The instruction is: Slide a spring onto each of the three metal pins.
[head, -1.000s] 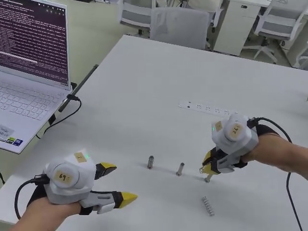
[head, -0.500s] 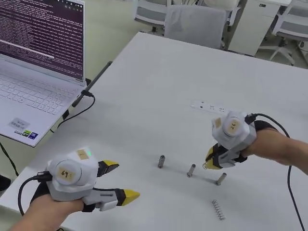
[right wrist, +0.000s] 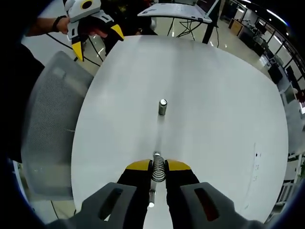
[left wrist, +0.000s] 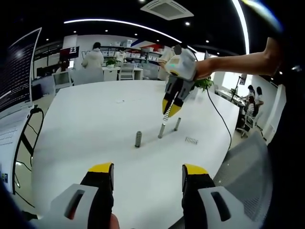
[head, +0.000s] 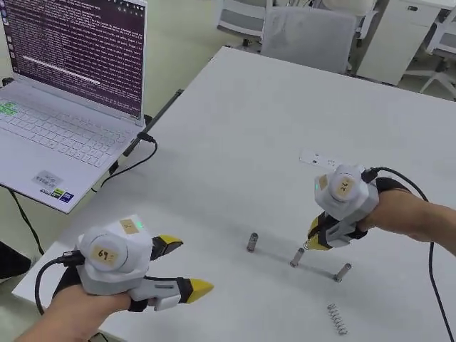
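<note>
1 spring (right wrist: 158,168) sits clamped between the jaws of my right gripper (head: 313,241), its lower end just over the middle pin (head: 297,258), at 7 o'clock in the head view. If I come down tilted, the coil could snag the pin's top and jump from my grip. My left gripper (head: 187,265) hangs at 9 o'clock, jaws apart; its sticker (head: 105,254) reads 69. A spare spring (head: 336,318) lies at 5 o'clock of that pin.
</note>
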